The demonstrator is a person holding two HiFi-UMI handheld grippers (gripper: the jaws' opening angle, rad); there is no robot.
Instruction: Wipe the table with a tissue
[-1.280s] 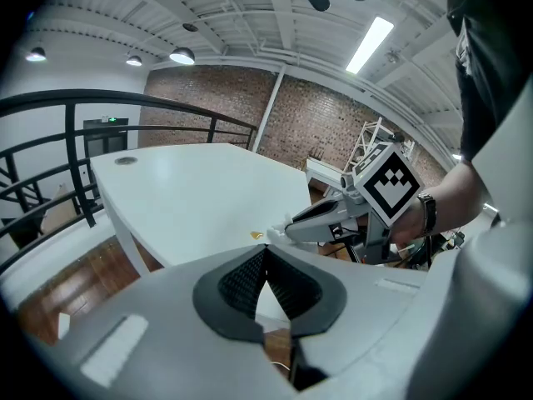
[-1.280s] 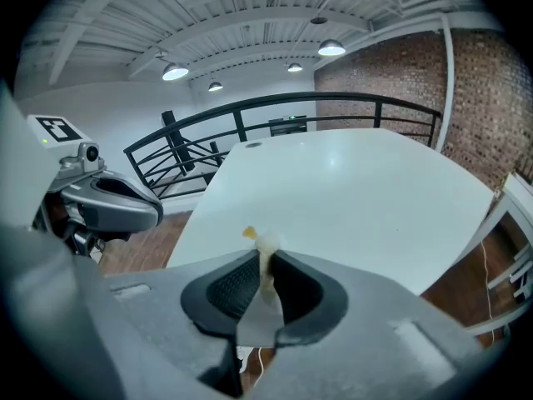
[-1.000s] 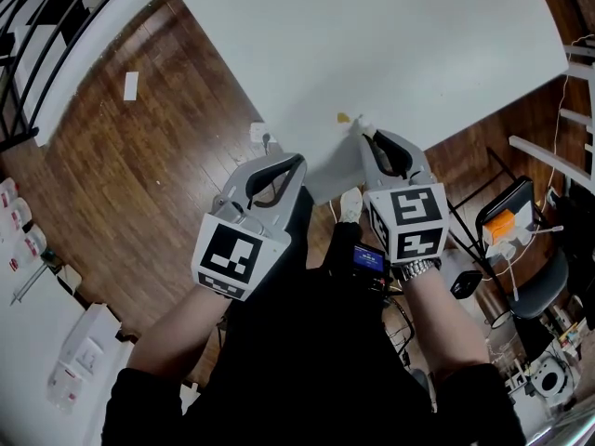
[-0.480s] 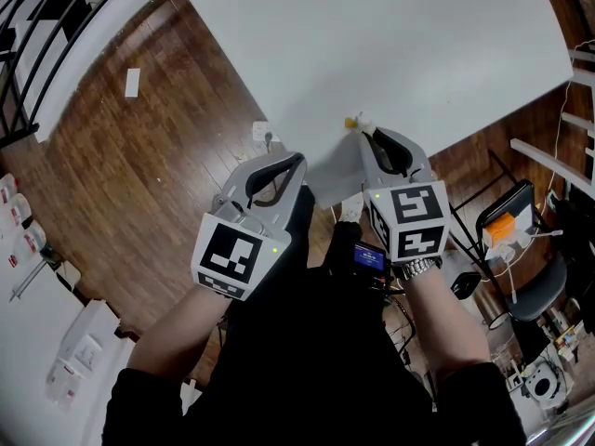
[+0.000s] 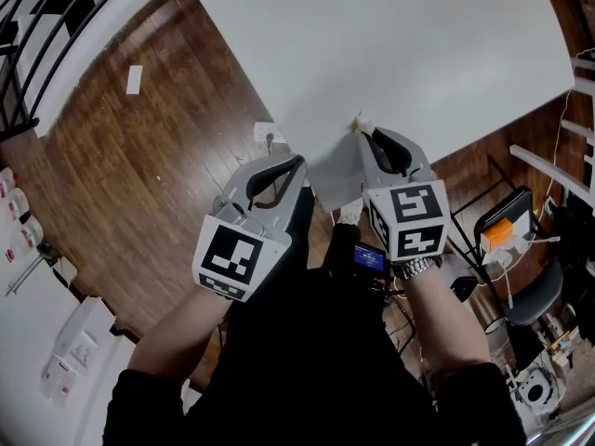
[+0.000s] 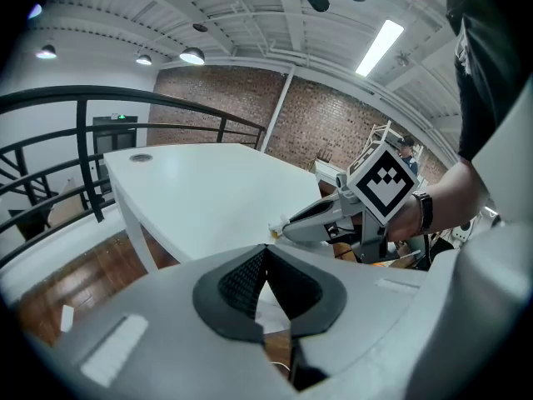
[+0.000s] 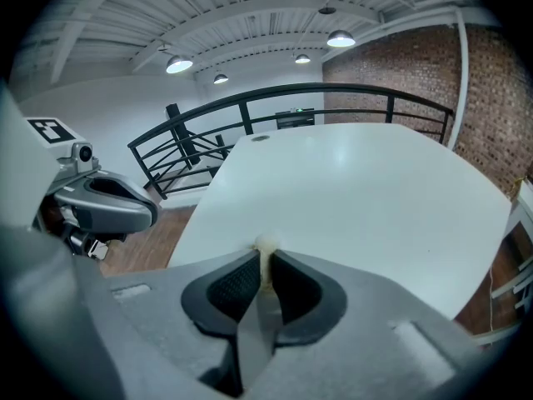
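The white table (image 5: 390, 45) fills the upper head view. My right gripper (image 5: 363, 131) is at the table's near edge, shut on a small wad of off-white tissue (image 5: 357, 124) that pokes out past the tips and rests on the tabletop. In the right gripper view the tissue (image 7: 266, 244) sits pinched between the closed pads, with the table (image 7: 358, 190) stretching ahead. My left gripper (image 5: 292, 163) hovers off the table's near corner, above the wooden floor, shut with nothing in it. From the left gripper view, the left gripper (image 6: 265, 253) looks past the right gripper (image 6: 287, 223) and tissue (image 6: 274, 227).
Dark wooden floor (image 5: 139, 156) lies left of the table, bounded by a black railing (image 5: 37, 54). A wall socket plate (image 5: 264, 135) shows by the table's corner. A chair and cables (image 5: 521, 249) stand at the right. White boxes (image 5: 74, 342) lie at lower left.
The right gripper with the tissue has slid left along the table's edge onto a small yellowish spot, which now lies under the tissue. The left gripper has held still.
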